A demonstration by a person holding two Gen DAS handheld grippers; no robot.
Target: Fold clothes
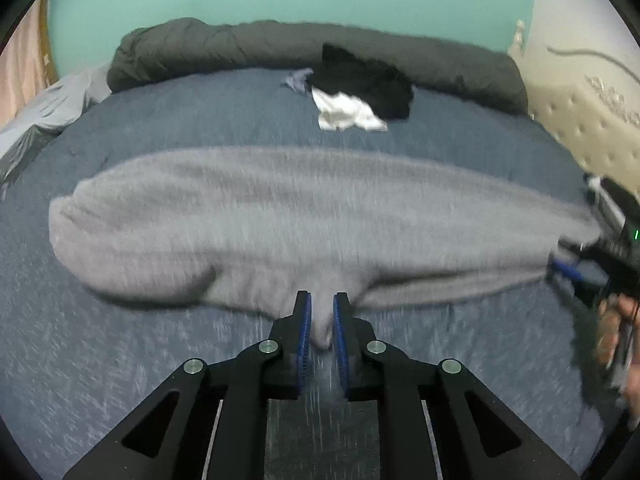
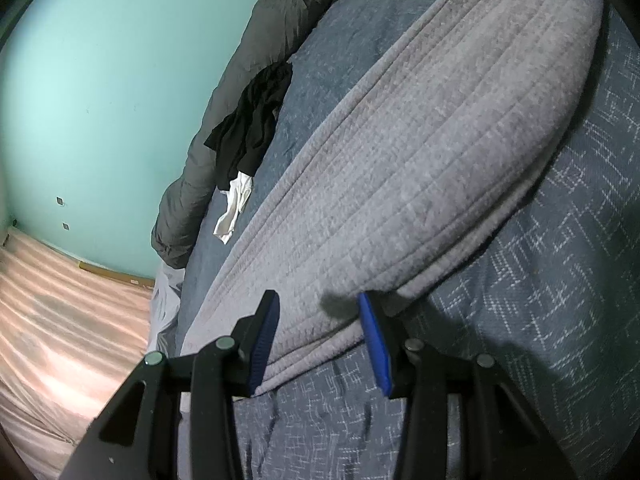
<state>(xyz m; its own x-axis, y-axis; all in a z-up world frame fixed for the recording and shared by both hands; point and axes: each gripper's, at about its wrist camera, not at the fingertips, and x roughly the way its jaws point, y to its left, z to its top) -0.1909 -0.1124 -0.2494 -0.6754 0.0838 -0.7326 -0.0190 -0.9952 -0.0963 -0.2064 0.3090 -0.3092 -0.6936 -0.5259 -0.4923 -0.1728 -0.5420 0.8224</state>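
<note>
A grey ribbed garment lies stretched across the blue bed cover, blurred by motion in the left wrist view. My left gripper is shut on a bunched fold of its near edge. The right gripper shows at the garment's right end in that view. In the right wrist view the garment lies folded double on the cover. My right gripper is open, its blue pads on either side of the garment's near edge.
A black garment and a white one lie at the far side of the bed, against a rolled dark grey duvet. A cream tufted headboard stands at the right. The teal wall is behind.
</note>
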